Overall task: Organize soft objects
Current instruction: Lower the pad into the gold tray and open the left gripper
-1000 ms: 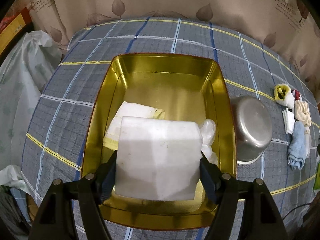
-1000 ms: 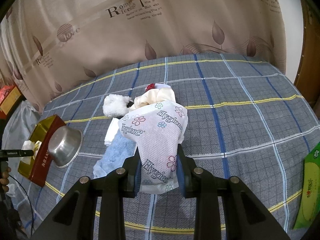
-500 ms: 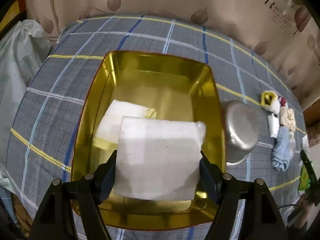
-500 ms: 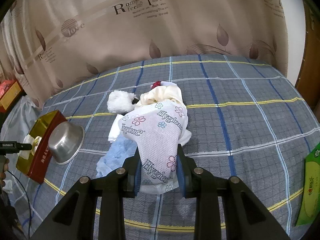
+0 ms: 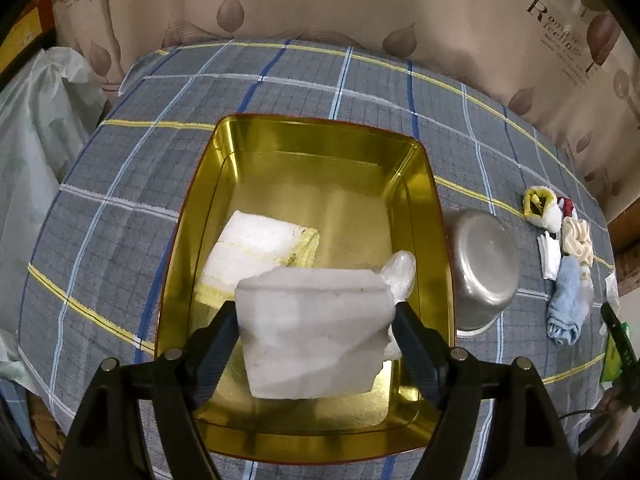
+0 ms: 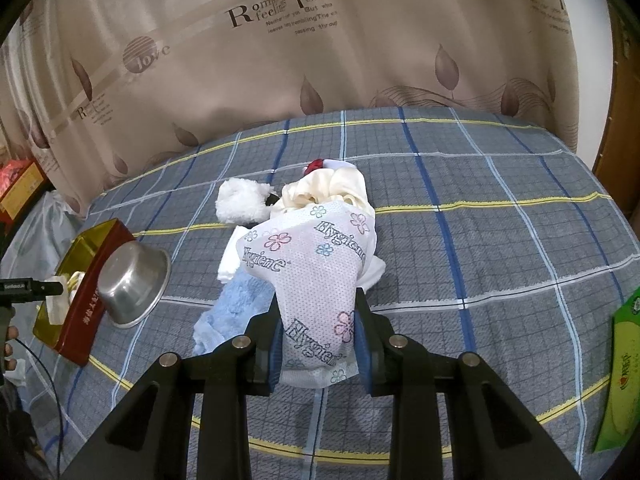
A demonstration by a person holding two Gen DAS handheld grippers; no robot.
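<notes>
A white foam-like block (image 5: 316,330) is held clamped between the jaws of the left gripper (image 5: 318,340), gripped across its long axis, which runs from jaw to jaw. The block is suspended directly over the near end of the gold tin (image 5: 188,240), with the tin floor immediately below and ahead of the jaws. A folded white cloth with a yellow edge (image 5: 256,252) is already lying in the tin, just beyond the block and to its left; a crumpled clear wrapper (image 5: 400,270) is seen at the block's far right corner. The free floor is judged to lie at the near end and the far end of the tin.

The jaws of the right gripper (image 6: 318,336) are clamped on a white printed pouch (image 6: 312,264), held above the plaid-covered surface (image 6: 480,240). The remaining soft objects (image 6: 280,200) are lying just beyond that pouch. The tin is well to the left of the right gripper, past an overturned steel bowl (image 6: 134,280). The left gripper is therefore the nearer to the tin, and a straight descent is judged sufficient for its deposit.
</notes>
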